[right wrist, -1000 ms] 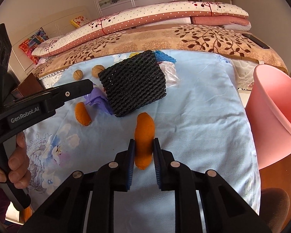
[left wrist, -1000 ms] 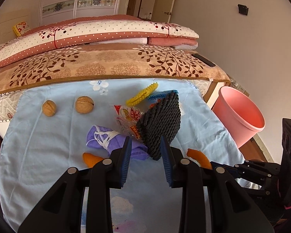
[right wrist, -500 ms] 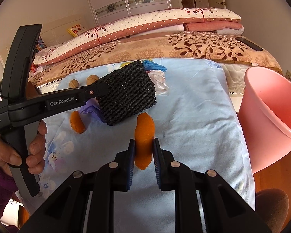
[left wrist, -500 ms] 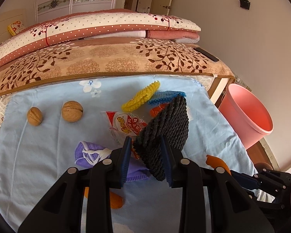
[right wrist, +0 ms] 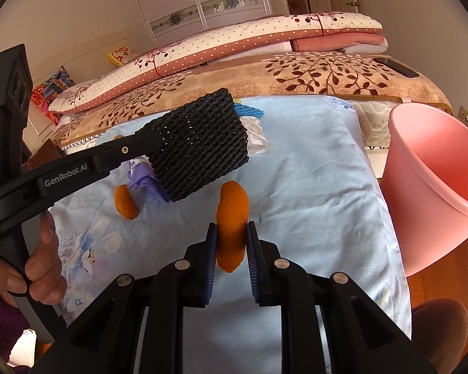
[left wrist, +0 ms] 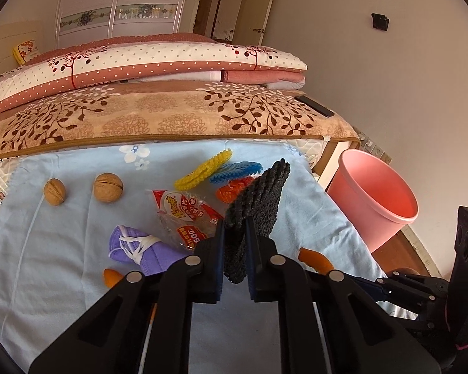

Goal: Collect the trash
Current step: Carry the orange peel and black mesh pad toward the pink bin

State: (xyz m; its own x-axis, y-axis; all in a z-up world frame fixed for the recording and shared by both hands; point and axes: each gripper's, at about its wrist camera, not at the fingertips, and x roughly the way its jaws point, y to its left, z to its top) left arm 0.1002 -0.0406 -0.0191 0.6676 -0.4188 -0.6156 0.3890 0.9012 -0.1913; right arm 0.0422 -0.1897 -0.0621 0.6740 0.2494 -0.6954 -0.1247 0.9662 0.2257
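The left gripper (left wrist: 235, 243) is closing on the black foam mesh sleeve (left wrist: 255, 205), lifted above the pale blue sheet (left wrist: 62, 249); squashy foam may slip free; the right gripper (right wrist: 231, 243) pinches 1 curved orange peel (right wrist: 232, 212); either could drop short of the pink plastic bin (right wrist: 427, 168) just beside the bed.
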